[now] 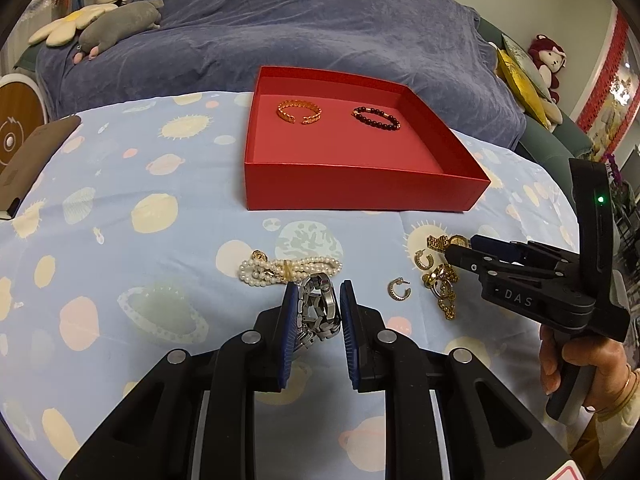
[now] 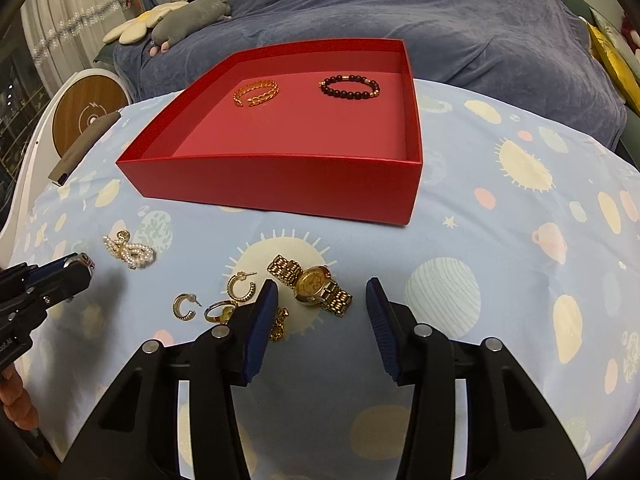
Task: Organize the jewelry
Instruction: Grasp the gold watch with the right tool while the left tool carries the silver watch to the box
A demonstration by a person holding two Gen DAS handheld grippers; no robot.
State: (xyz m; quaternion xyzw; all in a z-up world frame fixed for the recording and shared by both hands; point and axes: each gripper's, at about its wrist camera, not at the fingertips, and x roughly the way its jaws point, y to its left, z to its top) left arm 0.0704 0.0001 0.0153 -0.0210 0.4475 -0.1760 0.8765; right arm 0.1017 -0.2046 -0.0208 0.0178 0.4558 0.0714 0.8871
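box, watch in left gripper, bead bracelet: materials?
Box: likely matte red cardboard, thin straight walls. Watch in the left gripper: looks like polished steel, silver links glinting. Bead bracelet: dark glossy round beads, stone or wood unclear.

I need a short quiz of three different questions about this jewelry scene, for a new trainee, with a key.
1. True or false: the open red cardboard box already holds the gold open cuff bracelet and the dark beaded bracelet.
2. Which gripper has the silver metal-link watch between its jaws? A) left gripper B) right gripper
3. Fill in: the gold metal-link watch lies on the planet-print blue cloth, ahead of the open ____ gripper.

Key: 1 true; 2 A; 3 right.
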